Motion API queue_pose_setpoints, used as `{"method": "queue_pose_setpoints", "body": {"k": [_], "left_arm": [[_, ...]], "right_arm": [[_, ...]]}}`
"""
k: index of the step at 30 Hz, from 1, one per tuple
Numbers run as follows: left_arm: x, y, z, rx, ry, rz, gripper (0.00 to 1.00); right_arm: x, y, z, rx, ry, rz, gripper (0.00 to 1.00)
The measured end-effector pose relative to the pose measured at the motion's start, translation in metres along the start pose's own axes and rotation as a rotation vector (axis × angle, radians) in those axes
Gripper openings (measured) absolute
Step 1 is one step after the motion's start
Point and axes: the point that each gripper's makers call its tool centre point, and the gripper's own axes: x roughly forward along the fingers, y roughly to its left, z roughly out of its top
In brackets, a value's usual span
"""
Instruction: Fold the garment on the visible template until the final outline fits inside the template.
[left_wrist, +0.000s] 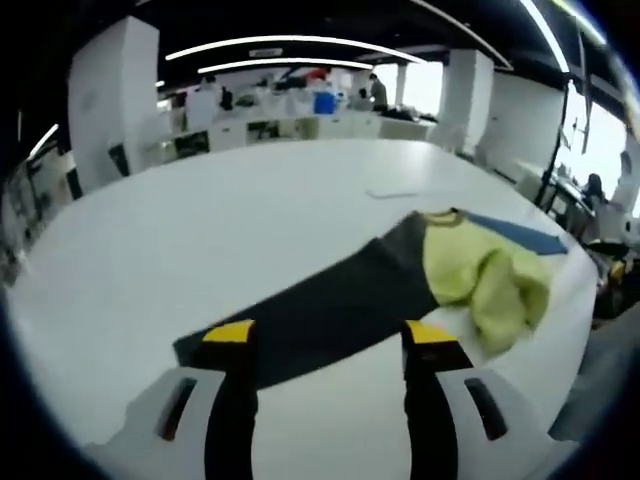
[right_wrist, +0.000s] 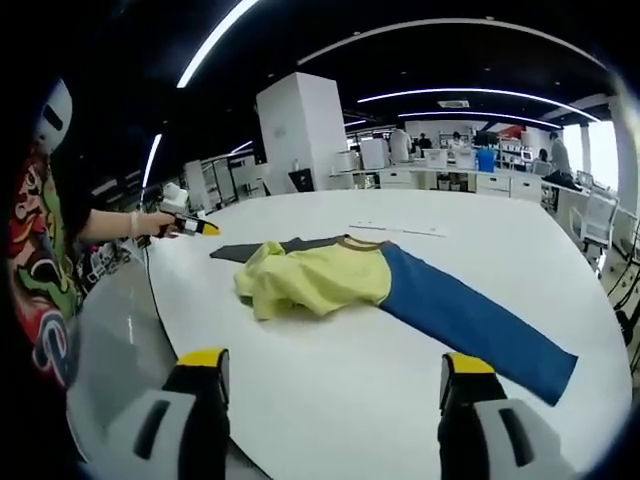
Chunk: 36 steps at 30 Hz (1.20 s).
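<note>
The left gripper (left_wrist: 328, 338) is spread wide and holds nothing, hovering just short of the grey sleeve (left_wrist: 310, 305). The right gripper (right_wrist: 334, 365) is equally wide and empty, facing the blue sleeve (right_wrist: 470, 320). The garment (right_wrist: 320, 275) lies on the white table (right_wrist: 330, 420), its yellow body bunched and both sleeves stretched outward, likely so each end can be folded inward.

Open-plan office or lab hall. Ahead of tongs: big white table (right_wrist: 330, 400), white pillars (right_wrist: 300, 130), long ceiling light strips (left_wrist: 290, 48), desk rows with equipment (right_wrist: 470, 165), seated people far behind, bright windows (left_wrist: 600, 140).
</note>
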Motion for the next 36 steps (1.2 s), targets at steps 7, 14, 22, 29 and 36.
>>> {"method": "queue_pose_setpoints", "body": {"k": [7, 14, 22, 29, 36], "left_arm": [[0.003, -0.040, 0.003, 0.037, -0.007, -0.069, 0.53], [0.000, -0.085, 0.008, 0.057, -0.022, -0.131, 0.51], [0.005, -0.115, -0.003, 0.113, -0.005, -0.179, 0.49], [0.012, -0.151, -0.010, 0.112, 0.000, -0.235, 0.46], [0.010, -0.183, -0.012, 0.169, -0.003, -0.283, 0.39]], "right_arm": [[-0.001, -0.003, -0.003, 0.006, 0.000, 0.005, 0.86], [0.000, -0.003, -0.003, 0.007, -0.001, 0.005, 0.86], [0.002, 0.002, -0.004, 0.011, -0.001, 0.007, 0.86], [0.002, 0.007, -0.005, 0.011, 0.005, 0.009, 0.85], [-0.001, 0.005, -0.006, 0.014, 0.006, 0.002, 0.85]]}}
